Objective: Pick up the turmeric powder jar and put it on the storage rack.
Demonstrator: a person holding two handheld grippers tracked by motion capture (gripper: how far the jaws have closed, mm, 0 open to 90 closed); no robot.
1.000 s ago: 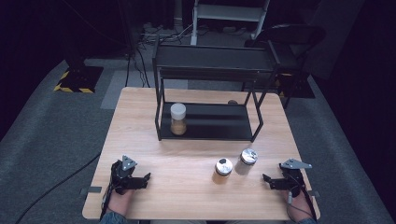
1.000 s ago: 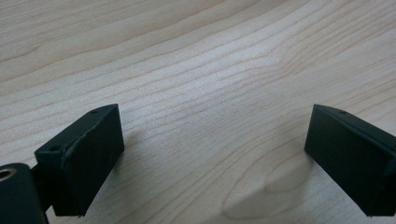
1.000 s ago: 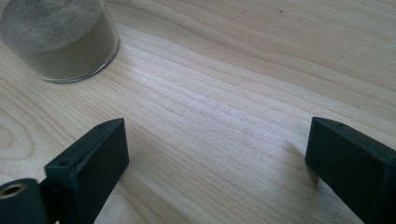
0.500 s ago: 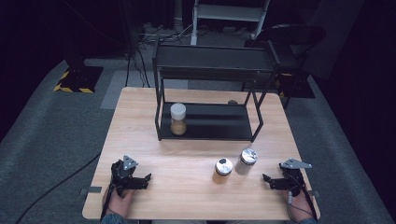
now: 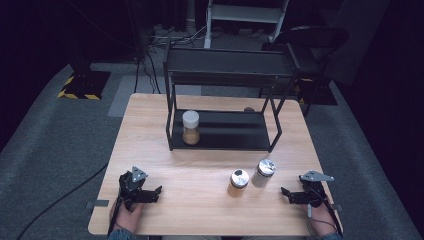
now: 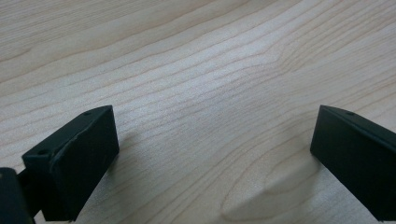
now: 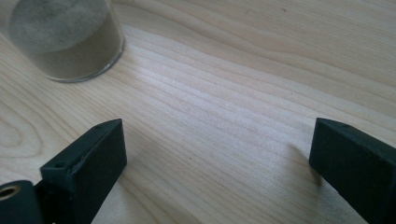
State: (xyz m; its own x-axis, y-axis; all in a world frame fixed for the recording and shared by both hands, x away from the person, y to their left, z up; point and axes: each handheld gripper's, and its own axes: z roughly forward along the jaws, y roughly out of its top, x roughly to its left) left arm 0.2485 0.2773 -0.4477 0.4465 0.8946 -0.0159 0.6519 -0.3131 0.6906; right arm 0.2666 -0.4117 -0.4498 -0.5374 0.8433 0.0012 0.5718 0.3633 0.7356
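While both grippers rest low at the near edge, the rectangular light-wood table [image 5: 210, 150] spreads ahead of their jaws, w/ bare grain under each pair. Beyond the jaws, at the far half of the tabletop, stands the black metal two-tier rack [image 5: 225, 95], its lower shelf holding a clear glass jar w/ a white lid and tan powder [image 5: 190, 127] at the shelf's left end.

Left gripper [image 5: 150, 194] lies at the near left corner, held by a hand; jaws stand wide apart, have just been opening, nothing between them. In the left gripper view, plain wood fills the gap and nothing touches either pad.

Right gripper [image 5: 288, 194] sits at the near right corner, jaws also spread wide, just been opening, nothing between them. Ahead and to the side of its jaws stand two small round glass jars w/ silver metal lids: the greyish-powder jar [image 5: 265, 172] nearest, apart from the tips, and the orange-brown-powder jar [image 5: 239, 178] just beside that one, farther from the jaws. In the right gripper view the greyish jar's base [image 7: 65, 37] stands upright past the left jaw, not touching it.
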